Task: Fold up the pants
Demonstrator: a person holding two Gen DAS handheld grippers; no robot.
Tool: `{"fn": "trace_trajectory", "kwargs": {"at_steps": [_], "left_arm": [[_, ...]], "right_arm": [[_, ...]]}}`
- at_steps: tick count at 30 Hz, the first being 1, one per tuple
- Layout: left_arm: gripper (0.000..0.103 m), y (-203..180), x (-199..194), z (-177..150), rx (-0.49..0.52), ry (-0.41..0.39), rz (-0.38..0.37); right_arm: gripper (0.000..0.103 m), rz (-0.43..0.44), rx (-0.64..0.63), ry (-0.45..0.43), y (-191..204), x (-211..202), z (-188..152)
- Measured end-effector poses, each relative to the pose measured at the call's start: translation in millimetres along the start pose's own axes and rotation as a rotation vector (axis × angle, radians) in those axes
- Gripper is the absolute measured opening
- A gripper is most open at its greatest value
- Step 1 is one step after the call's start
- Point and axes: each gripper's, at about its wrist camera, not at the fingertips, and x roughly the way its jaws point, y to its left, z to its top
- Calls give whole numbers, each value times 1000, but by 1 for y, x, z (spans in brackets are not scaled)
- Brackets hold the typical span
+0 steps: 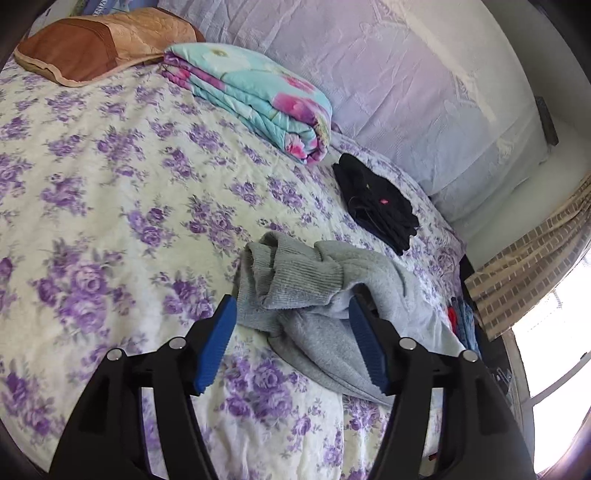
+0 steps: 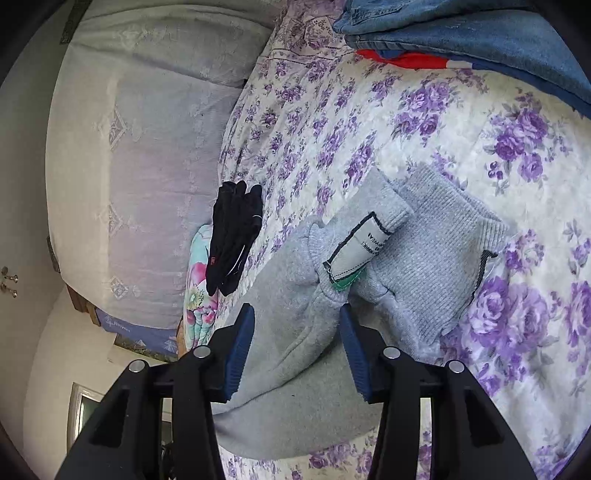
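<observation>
Grey sweatpants [image 1: 314, 291] lie bunched on the purple-flowered bedspread [image 1: 110, 192], ribbed cuffs on top. My left gripper [image 1: 291, 314] is open, its blue pads on either side of the bunched cloth. In the right wrist view the same grey pants [image 2: 424, 251] show a ribbed waistband with a white label. My right gripper [image 2: 295, 321] is open, with the grey cloth lying between its blue fingers [image 2: 240, 343]. Neither gripper pinches the cloth.
A folded black garment [image 1: 376, 203] lies just beyond the pants, seen also in the right wrist view [image 2: 232, 236]. A folded turquoise floral quilt [image 1: 255, 92] and a brown pillow [image 1: 96, 44] lie farther back. Stacked jeans [image 2: 461, 33] sit at the bedspread's far side. A pale covered headboard [image 1: 406, 74] borders the bed.
</observation>
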Motion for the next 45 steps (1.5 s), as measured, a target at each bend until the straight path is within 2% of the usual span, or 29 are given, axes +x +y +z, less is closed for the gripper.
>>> {"fn": "trace_trajectory", "kwargs": {"at_steps": [5, 7, 10, 13, 15, 16, 19, 22, 25, 26, 27, 28, 29, 30, 32, 35, 37, 40, 45], "left_arm": [[64, -13, -7, -7, 1, 15, -56], [65, -25, 3, -9, 6, 51, -92], [67, -41, 25, -8, -3, 100, -109], [67, -46, 46, -8, -74, 168, -192], [67, -50, 51, -8, -102, 190, -253], [69, -53, 51, -7, -111, 190, -261], [82, -52, 57, 2, -189, 189, -211], [82, -45, 72, 13, -285, 221, -136], [81, -37, 91, 17, -368, 274, -117], [76, -34, 96, 18, -390, 284, -112], [70, -33, 100, 18, -398, 292, -104], [61, -34, 103, 19, -387, 296, -95], [56, -35, 104, 21, -376, 295, -89], [55, -35, 104, 22, -375, 295, -84], [52, -37, 103, 26, -372, 298, -82], [45, -39, 99, 32, -359, 291, -78], [45, -38, 97, 33, -376, 299, -81], [52, -32, 89, 27, -439, 303, -85], [54, -42, 67, 28, -418, 242, -91]], "right_arm": [[49, -36, 25, 37, -1, 18, -1], [49, -40, 52, 44, -5, 24, 0], [49, -24, 78, 43, -8, 32, 0], [49, 6, 87, 52, -5, 34, 1], [49, 5, 78, 56, -2, 34, 2], [49, 4, 78, 59, -2, 35, 3], [49, 4, 87, 67, -2, 37, 5], [49, -2, 81, 69, 0, 40, 6], [49, 0, 53, 70, 1, 41, 6], [45, 3, 42, 69, 1, 41, 6], [35, 1, 30, 66, 1, 41, 7], [31, -1, 16, 63, 0, 40, 7], [23, 3, 5, 62, 0, 39, 7], [17, 9, 1, 60, -1, 38, 7], [14, 17, -2, 61, -3, 36, 7], [12, 37, 1, 60, -3, 32, 7], [12, 48, -1, 59, -2, 29, 7], [12, 50, 17, 74, -3, 27, 7], [12, 43, 29, 80, -3, 30, 6]]}}
